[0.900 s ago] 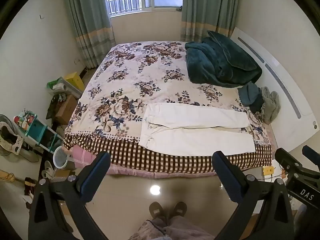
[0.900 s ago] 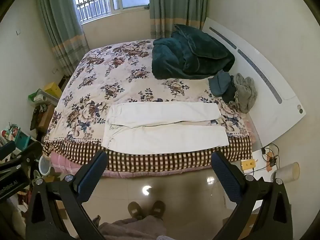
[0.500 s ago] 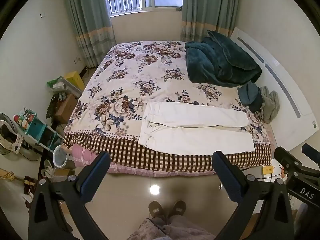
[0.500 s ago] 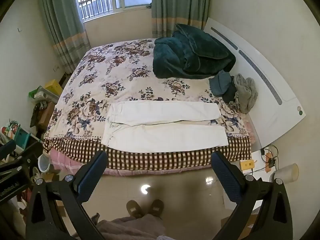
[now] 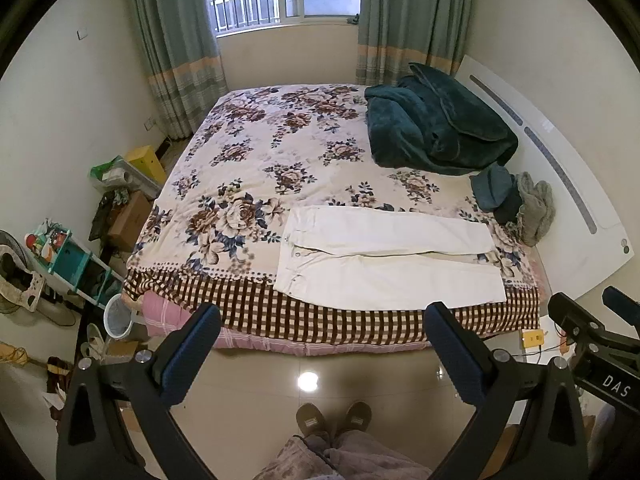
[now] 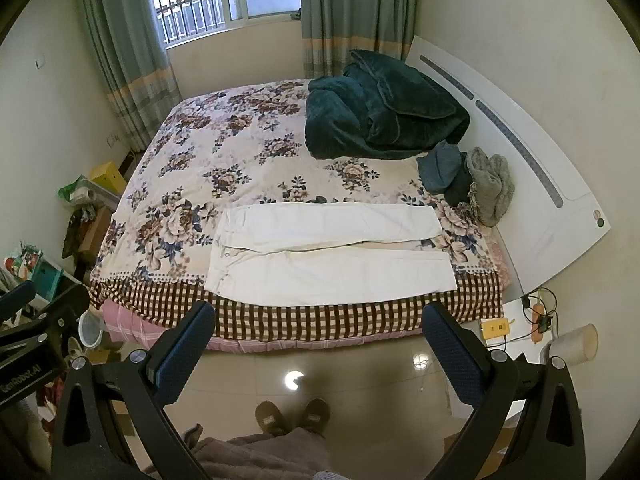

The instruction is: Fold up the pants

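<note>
White pants (image 5: 388, 256) lie flat on the bed near its front edge, waist to the left, both legs stretched to the right; they also show in the right wrist view (image 6: 332, 254). My left gripper (image 5: 322, 350) is open and empty, held high over the floor, well short of the bed. My right gripper (image 6: 320, 348) is open and empty too, at a similar height and distance. The right gripper's body (image 5: 600, 348) shows at the right edge of the left wrist view.
The floral bedspread (image 5: 256, 160) covers the bed. A dark green blanket (image 5: 436, 128) and a heap of clothes (image 5: 516, 204) lie by the white headboard (image 5: 568, 184). Boxes and a shelf (image 5: 68, 256) crowd the floor at left. A power strip (image 6: 496, 326) lies at right.
Both grippers have shifted very slightly; the bed sits a little lower in the views. The pants have not moved and both grippers stay open.
</note>
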A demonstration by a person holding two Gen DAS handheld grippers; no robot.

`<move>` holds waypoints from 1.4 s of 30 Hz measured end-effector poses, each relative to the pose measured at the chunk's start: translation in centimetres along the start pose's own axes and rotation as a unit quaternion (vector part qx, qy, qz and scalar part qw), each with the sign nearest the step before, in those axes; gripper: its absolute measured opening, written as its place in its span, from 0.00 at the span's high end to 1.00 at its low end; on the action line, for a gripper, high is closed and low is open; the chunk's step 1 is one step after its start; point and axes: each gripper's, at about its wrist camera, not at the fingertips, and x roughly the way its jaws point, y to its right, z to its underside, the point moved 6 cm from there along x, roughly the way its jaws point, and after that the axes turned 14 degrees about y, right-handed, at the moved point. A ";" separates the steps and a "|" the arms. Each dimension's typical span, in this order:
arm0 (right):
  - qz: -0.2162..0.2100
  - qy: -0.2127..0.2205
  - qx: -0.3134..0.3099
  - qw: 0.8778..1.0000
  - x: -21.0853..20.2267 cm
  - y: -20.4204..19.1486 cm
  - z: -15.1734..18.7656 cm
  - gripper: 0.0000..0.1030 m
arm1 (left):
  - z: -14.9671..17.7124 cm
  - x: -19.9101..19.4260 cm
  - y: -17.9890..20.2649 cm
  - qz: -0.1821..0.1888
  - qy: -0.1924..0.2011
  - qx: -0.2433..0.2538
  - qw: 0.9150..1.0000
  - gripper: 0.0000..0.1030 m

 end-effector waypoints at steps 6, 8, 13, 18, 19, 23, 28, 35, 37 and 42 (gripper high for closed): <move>-0.002 0.004 0.002 1.000 -1.9 0.7 -1.5 0.00 | -0.6 -0.1 1.2 0.000 0.002 0.002 1.000 0.00; -0.003 0.005 0.002 1.000 -2.0 0.9 -1.7 0.00 | -0.7 -0.2 1.2 0.000 0.003 0.002 1.000 0.00; -0.003 0.004 0.001 1.000 -1.9 0.8 -1.8 0.00 | -1.0 -0.3 1.4 0.003 0.004 0.003 1.000 0.00; -0.006 0.004 0.002 1.000 -2.1 0.7 -2.1 0.00 | -1.1 -0.4 1.5 0.003 0.005 0.001 1.000 0.00; -0.005 0.005 0.003 1.000 -2.0 0.7 -2.0 0.00 | -0.9 -0.4 1.4 0.003 0.005 0.001 1.000 0.00; -0.005 0.005 0.002 1.000 -2.1 0.7 -1.8 0.00 | -1.0 -0.5 1.6 0.003 0.005 0.001 1.000 0.00; -0.006 0.005 0.002 1.000 -2.1 0.7 -1.9 0.00 | -0.9 -0.5 1.6 0.004 0.006 0.000 1.000 0.00; -0.008 0.004 0.003 1.000 -1.8 0.9 -1.9 0.00 | -1.3 -0.7 2.0 0.005 0.005 -0.001 1.000 0.00; -0.008 0.005 0.004 1.000 -1.9 0.8 -2.0 0.00 | -1.3 -0.6 2.0 0.005 0.005 -0.001 1.000 0.00; -0.009 0.004 0.004 1.000 -1.9 0.8 -1.9 0.00 | -1.4 -0.7 2.1 0.005 0.006 -0.002 1.000 0.00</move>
